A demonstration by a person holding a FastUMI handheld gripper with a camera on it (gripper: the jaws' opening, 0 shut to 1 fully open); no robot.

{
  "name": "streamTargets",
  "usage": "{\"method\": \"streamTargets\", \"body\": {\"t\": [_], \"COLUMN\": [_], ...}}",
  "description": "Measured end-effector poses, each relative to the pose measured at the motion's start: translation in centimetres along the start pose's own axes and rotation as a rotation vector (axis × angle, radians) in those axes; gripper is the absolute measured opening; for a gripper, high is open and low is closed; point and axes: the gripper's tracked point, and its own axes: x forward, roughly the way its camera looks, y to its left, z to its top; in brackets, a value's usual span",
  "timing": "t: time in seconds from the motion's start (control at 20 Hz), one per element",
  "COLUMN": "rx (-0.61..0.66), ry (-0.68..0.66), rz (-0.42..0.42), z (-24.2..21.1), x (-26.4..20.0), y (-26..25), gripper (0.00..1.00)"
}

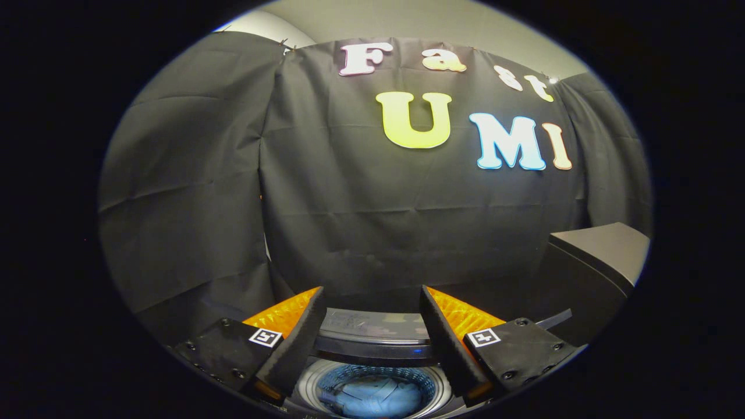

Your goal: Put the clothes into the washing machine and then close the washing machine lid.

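In the gripper view, the gripper (372, 302) is hanging above the washer (378, 340), its two black fingers (302, 337) with orange ribbed outer faces standing wide apart with nothing held between them. Small square markers are showing on the finger mounts on either side. Below the fingers, and in the gap between them, the round drum (372, 387) of the washer is lying open, lit bluish inside. The clothes (372, 398), a crumpled blue bundle, are sitting at the bottom of the drum, well under the fingertips and touching neither of them. Just beyond the drum, between the two fingers, the washer's dark glossy back panel is stretching across, with a small blue light glowing at its front edge. To the right, past the right finger, the lid (593, 262) is standing raised, a dark slab with a grey top face, tilted up and away from the opening. Beyond the fingers and the washer, the black cloth wall (349, 203) is hanging in folds, with a pale ceiling showing above it. Whether the fingers are level with the rim of the washer or higher cannot be told.
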Motion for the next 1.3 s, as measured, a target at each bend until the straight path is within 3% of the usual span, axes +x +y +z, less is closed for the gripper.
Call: {"method": "streamTargets", "body": {"t": [0.5,0.85,1.3], "rx": [-0.021,0.008,0.02], "ry": [0.122,0.056,-0.047], "rz": [0.076,0.103,0.076], "z": [-7.7,-4.0,0.7], "x": [-3.6,-7.9,-18.4], "y": [2.3,1.9,-6.0], "gripper": [0.99,0.99,0.99]}}
